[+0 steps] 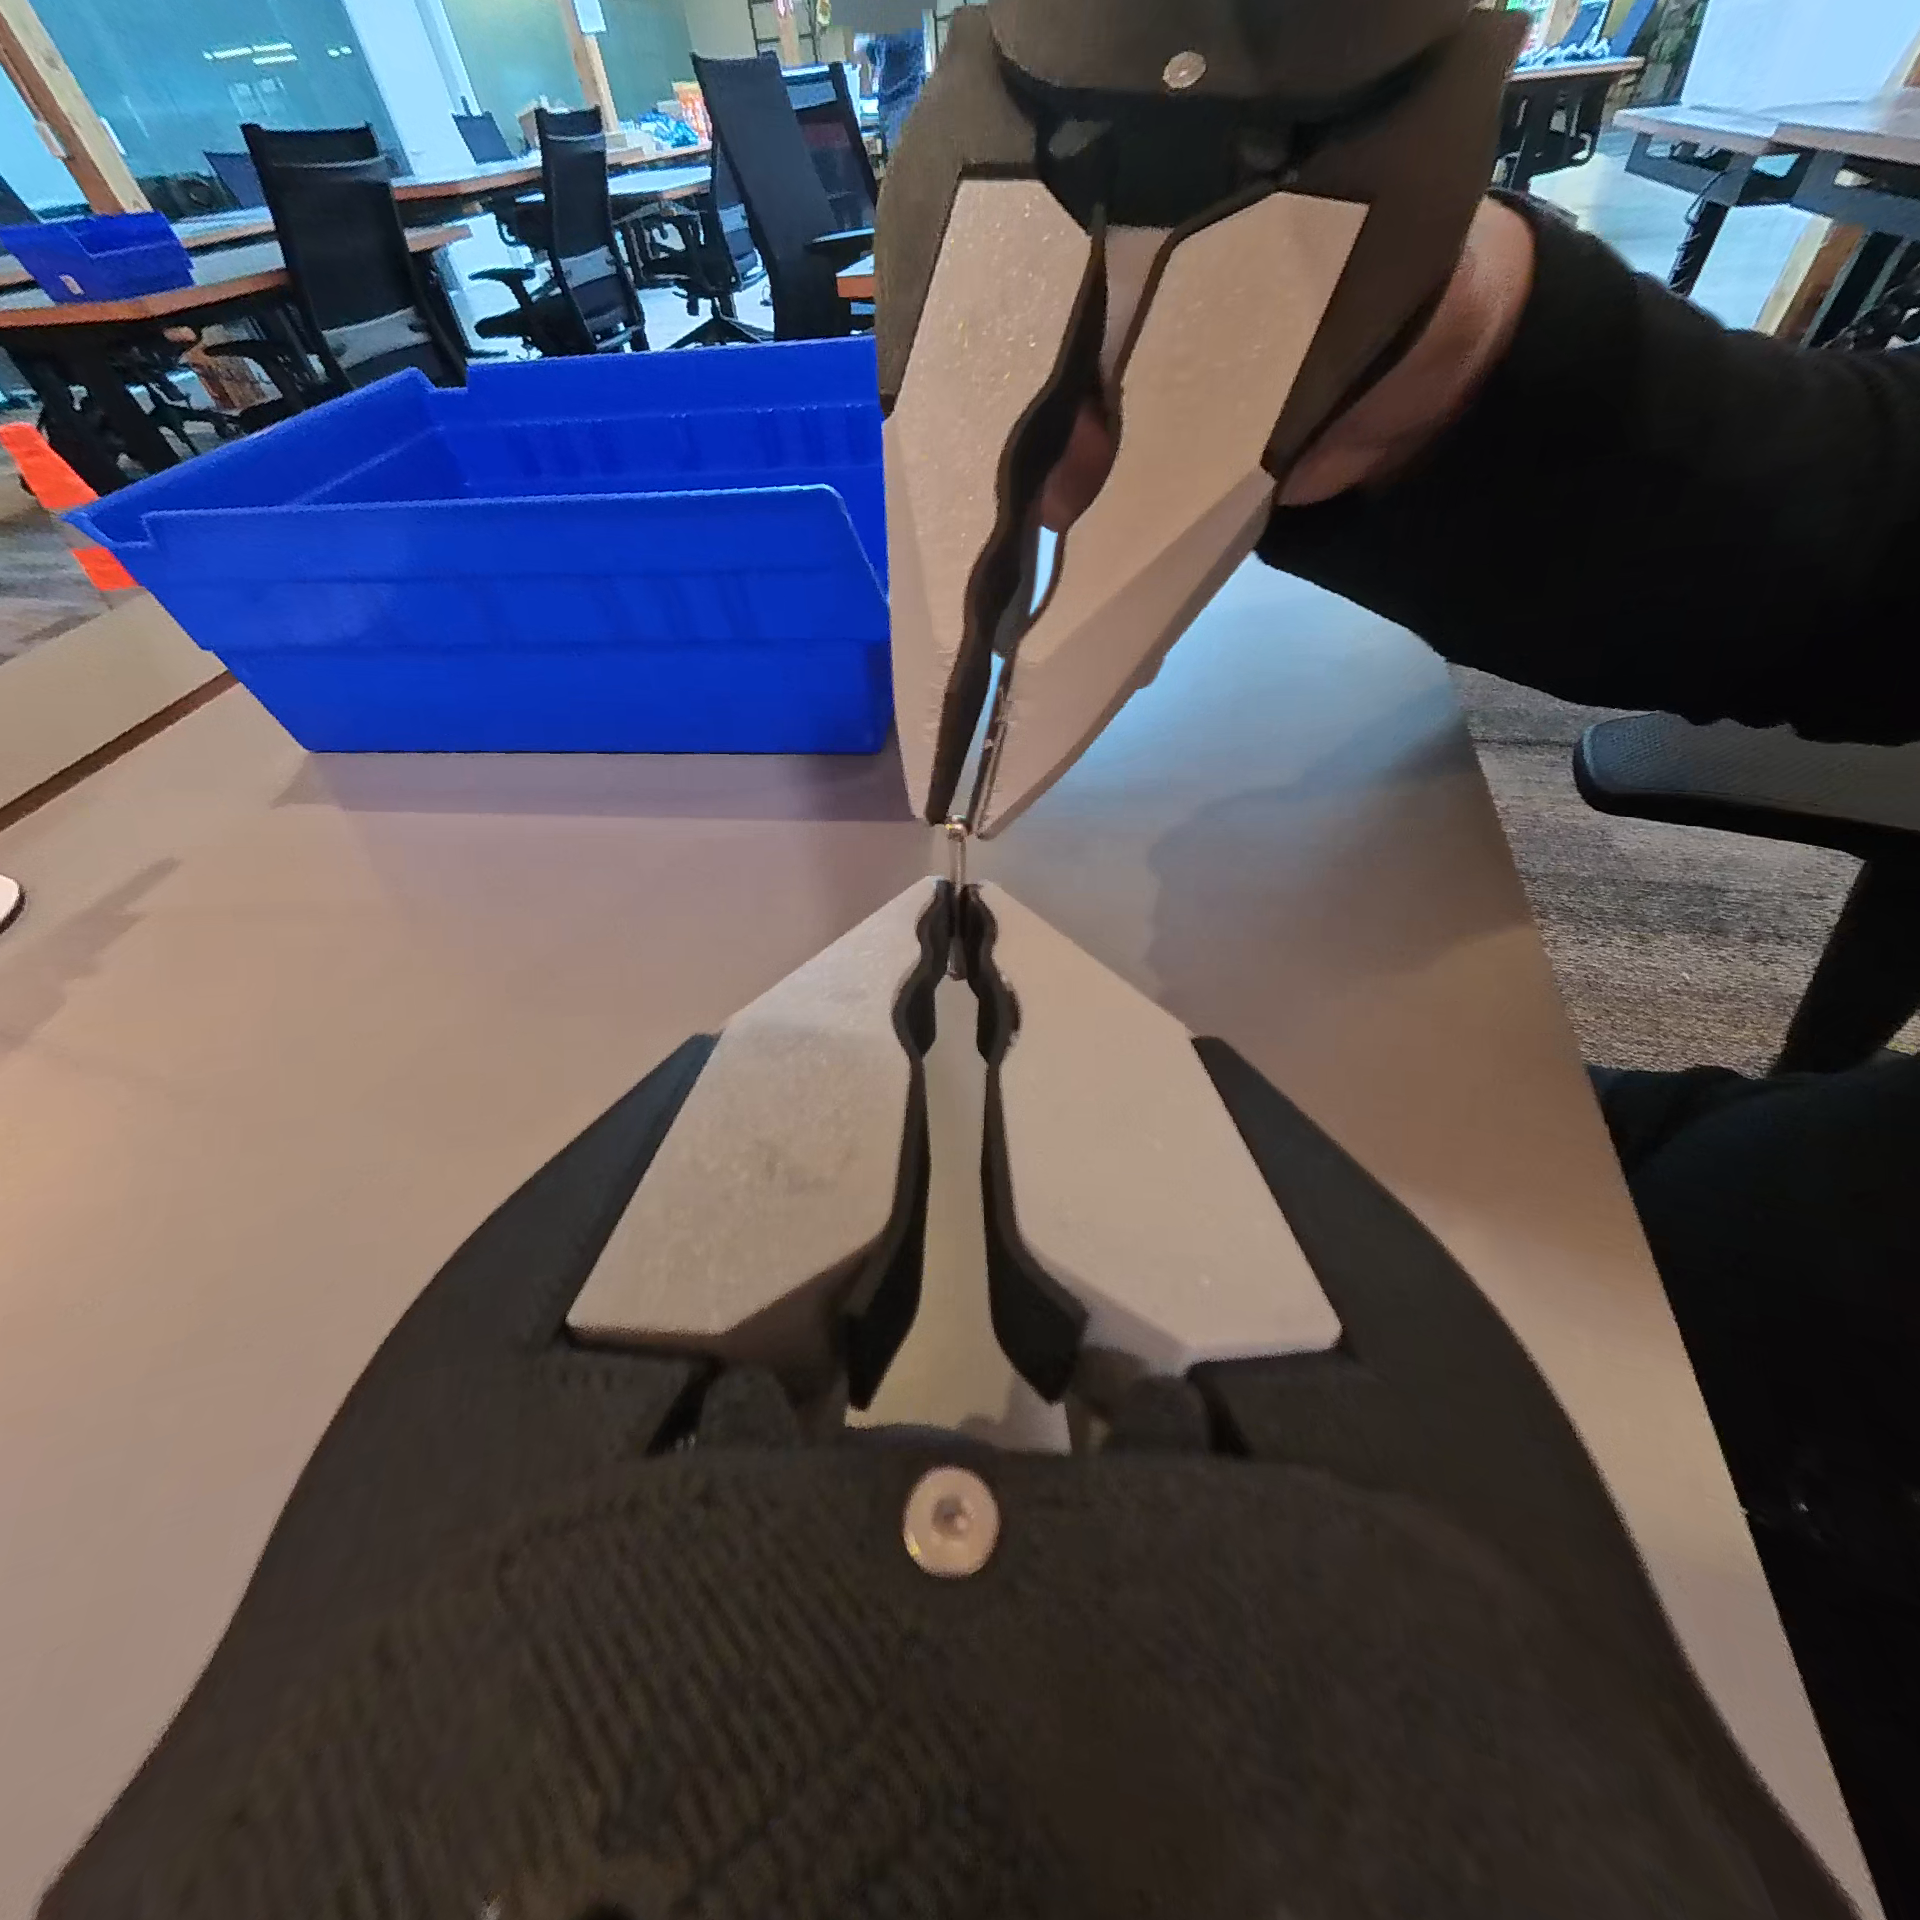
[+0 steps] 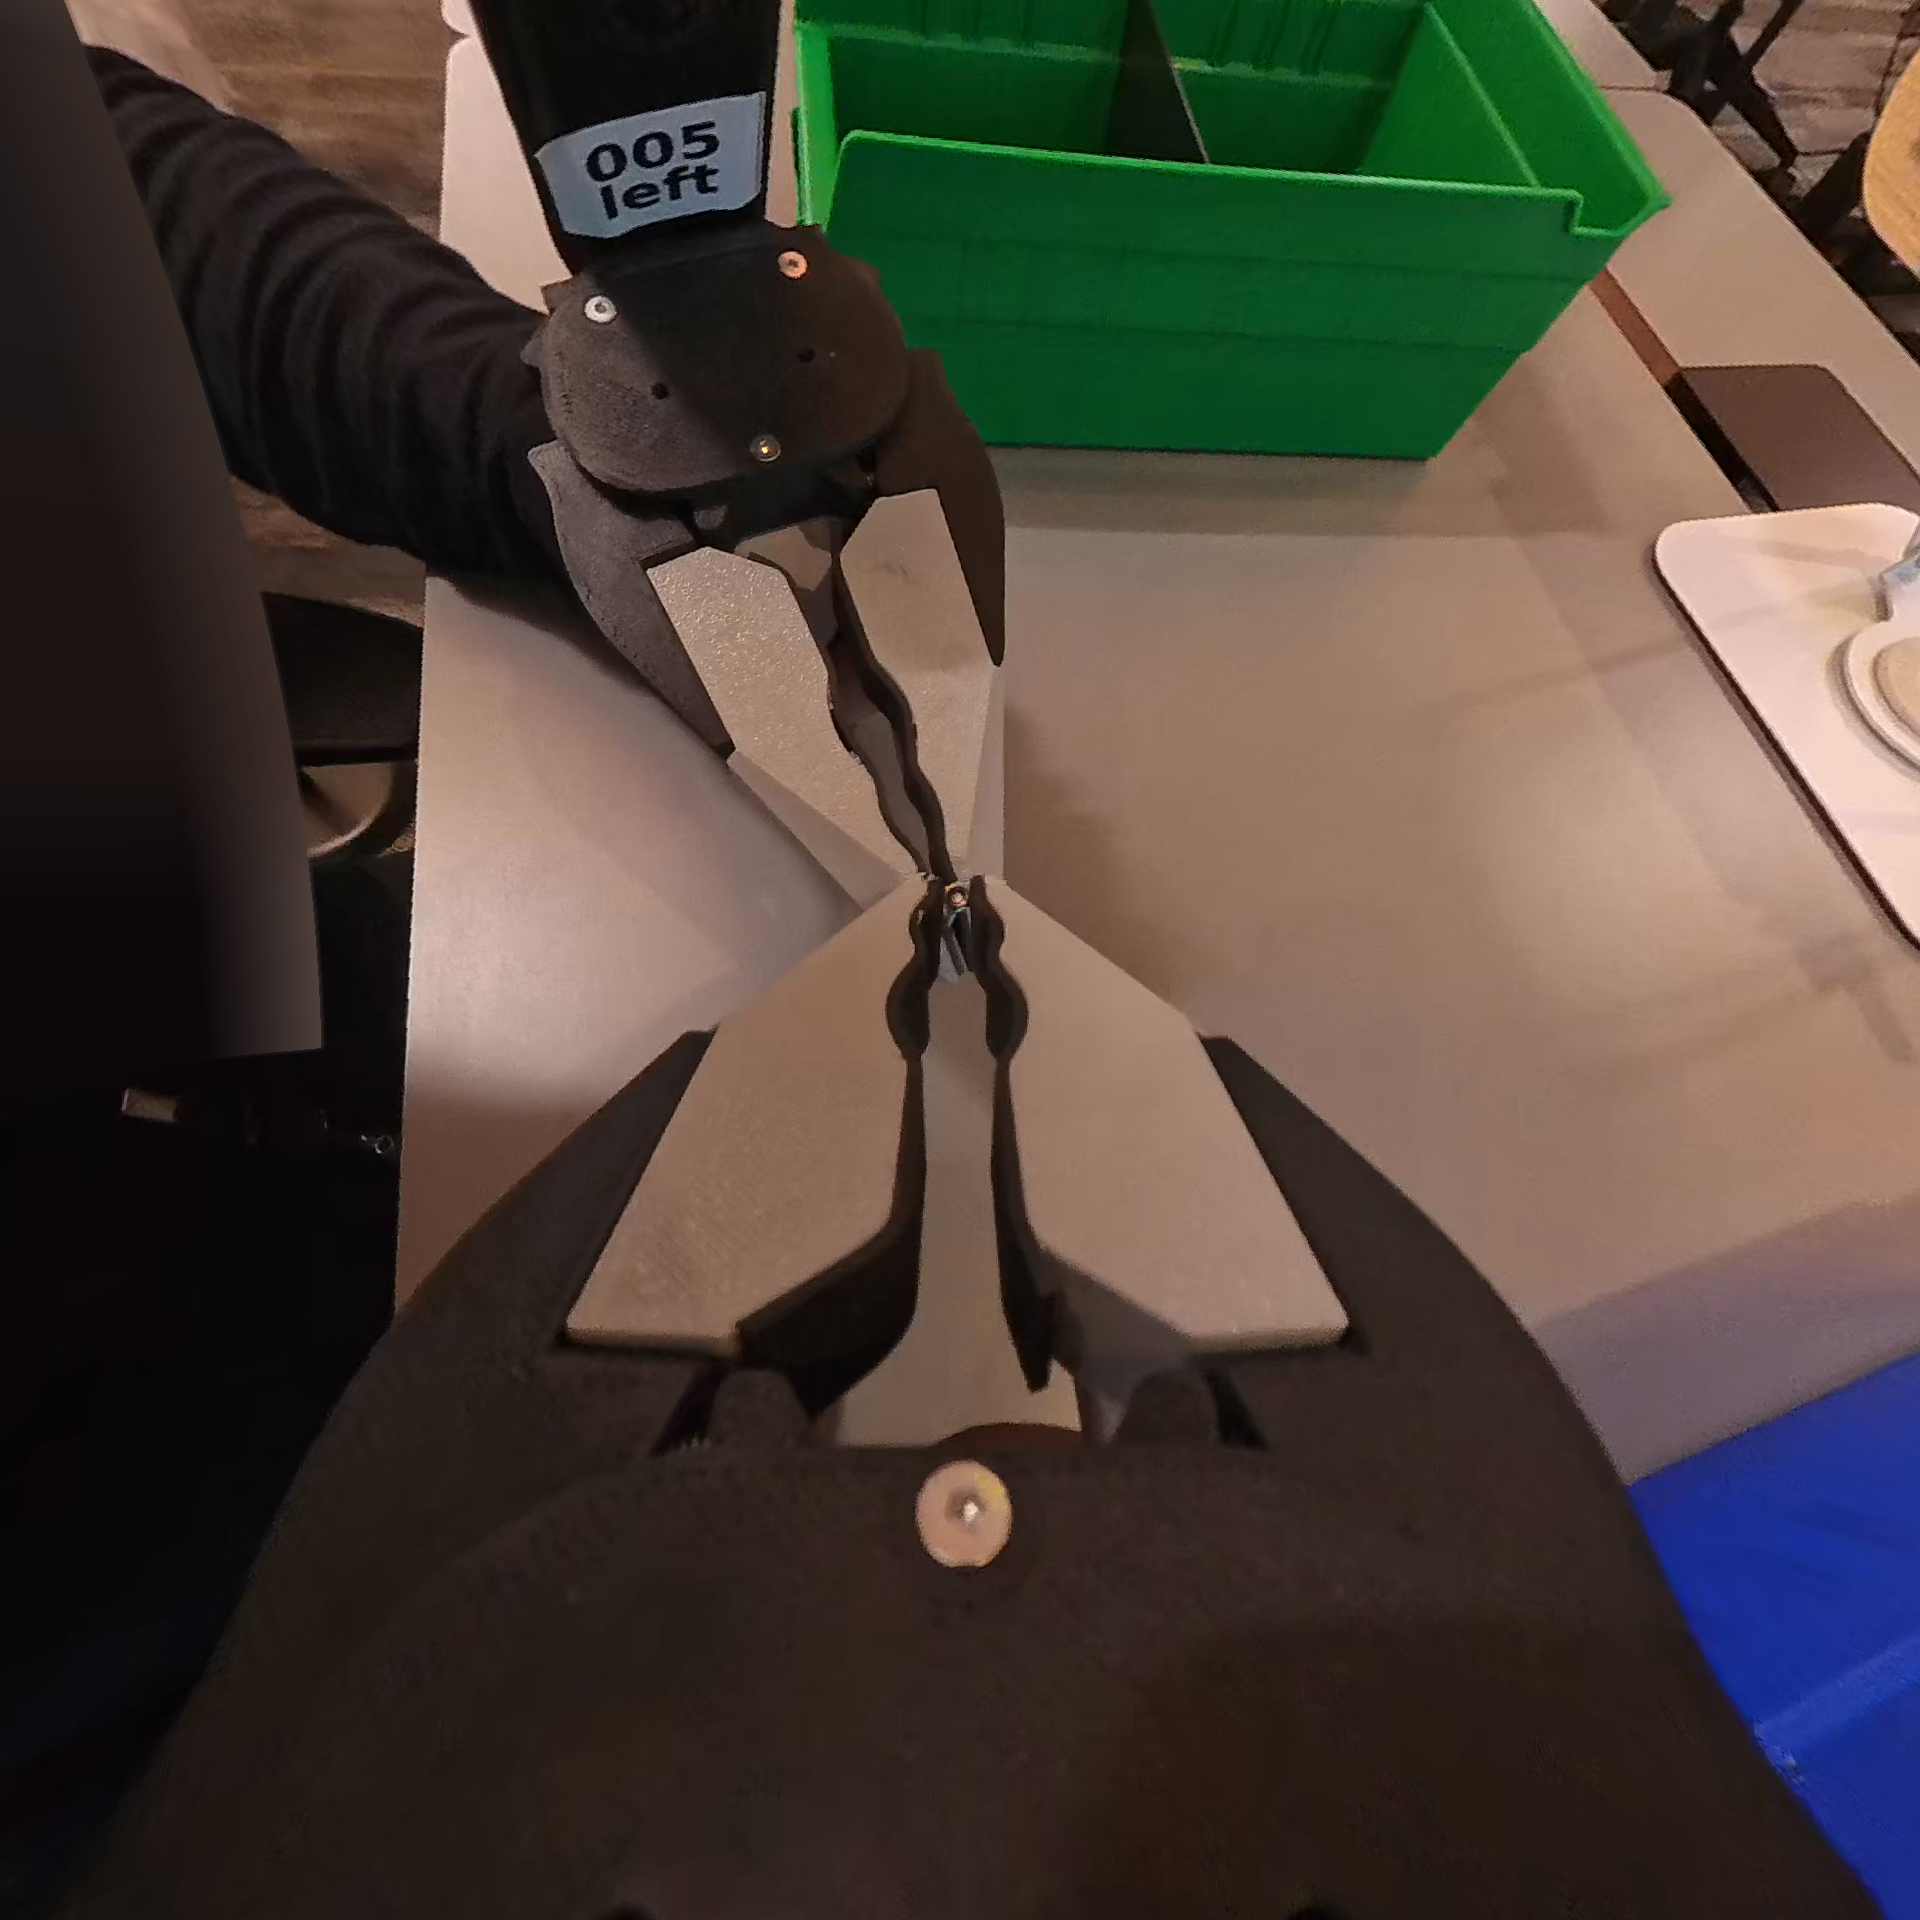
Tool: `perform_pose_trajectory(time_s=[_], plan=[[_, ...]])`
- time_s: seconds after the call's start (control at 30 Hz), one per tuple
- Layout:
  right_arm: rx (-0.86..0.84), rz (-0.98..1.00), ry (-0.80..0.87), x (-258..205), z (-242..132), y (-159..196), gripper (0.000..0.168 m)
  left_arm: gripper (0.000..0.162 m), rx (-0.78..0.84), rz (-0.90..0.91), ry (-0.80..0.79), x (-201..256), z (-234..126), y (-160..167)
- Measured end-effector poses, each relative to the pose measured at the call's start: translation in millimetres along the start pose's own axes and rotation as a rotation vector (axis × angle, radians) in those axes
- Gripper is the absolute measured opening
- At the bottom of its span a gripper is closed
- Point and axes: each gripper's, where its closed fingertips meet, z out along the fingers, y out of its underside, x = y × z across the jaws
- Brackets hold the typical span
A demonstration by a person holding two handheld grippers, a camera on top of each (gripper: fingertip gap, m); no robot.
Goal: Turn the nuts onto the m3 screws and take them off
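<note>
The two grippers meet tip to tip above the grey table. My left gripper is shut on a thin silver M3 screw whose shaft sticks out past its fingertips. My right gripper is shut on a small nut that sits on the screw's end. In the left wrist view the right gripper comes down from above, held by a hand in a black sleeve. In the right wrist view the left gripper reaches in from the upper left. The threads are too small to see.
A blue bin stands on the table behind the grippers on the left. A green divided bin stands at the far side, and a white tray at the right. Office chairs and desks fill the background. Both grippers' tips are close together, under 4 cm apart.
</note>
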Motion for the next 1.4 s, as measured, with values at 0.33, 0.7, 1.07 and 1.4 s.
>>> perform_pose_trajectory(time_s=[0.33,0.7,1.07,1.4], plan=[[-0.024,0.146,0.063,5.5,3.0,0.4,0.002,0.0,-0.015,-0.002,-0.049,-6.2,0.2,2.1],[-0.037,0.251,0.091,10.7,7.4,1.3,0.002,0.0,-0.037,-0.001,-0.085,-12.7,0.0,5.6],[0.057,0.263,0.061,14.1,-4.4,-10.0,0.004,0.0,-0.031,-0.024,-0.071,-12.8,0.0,5.0],[0.07,-0.022,-0.038,1.4,-13.6,-9.0,0.006,0.0,0.061,-0.098,0.043,-1.3,-3.6,-8.3]])
